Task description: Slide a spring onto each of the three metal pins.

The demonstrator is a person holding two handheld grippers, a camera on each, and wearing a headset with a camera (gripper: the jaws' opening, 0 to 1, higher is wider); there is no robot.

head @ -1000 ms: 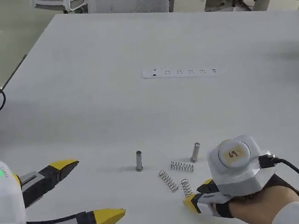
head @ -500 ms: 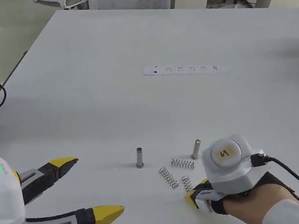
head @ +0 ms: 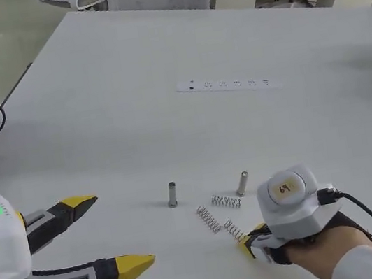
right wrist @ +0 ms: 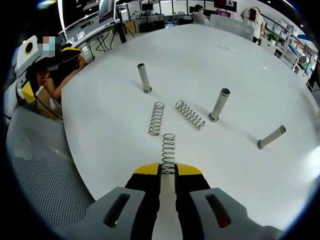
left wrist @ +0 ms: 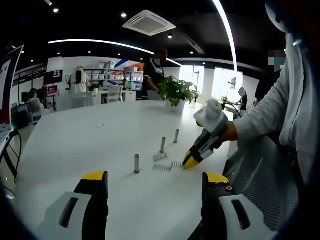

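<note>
Three steel pins stand beside two coil springs on the white table. The right gripper pinches a third spring; the left gripper gapes wide.

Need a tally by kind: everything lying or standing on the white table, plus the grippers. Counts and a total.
spring: 3
metal pin: 3
power strip: 1
gripper, left gripper and right gripper: 2
Total: 9
</note>
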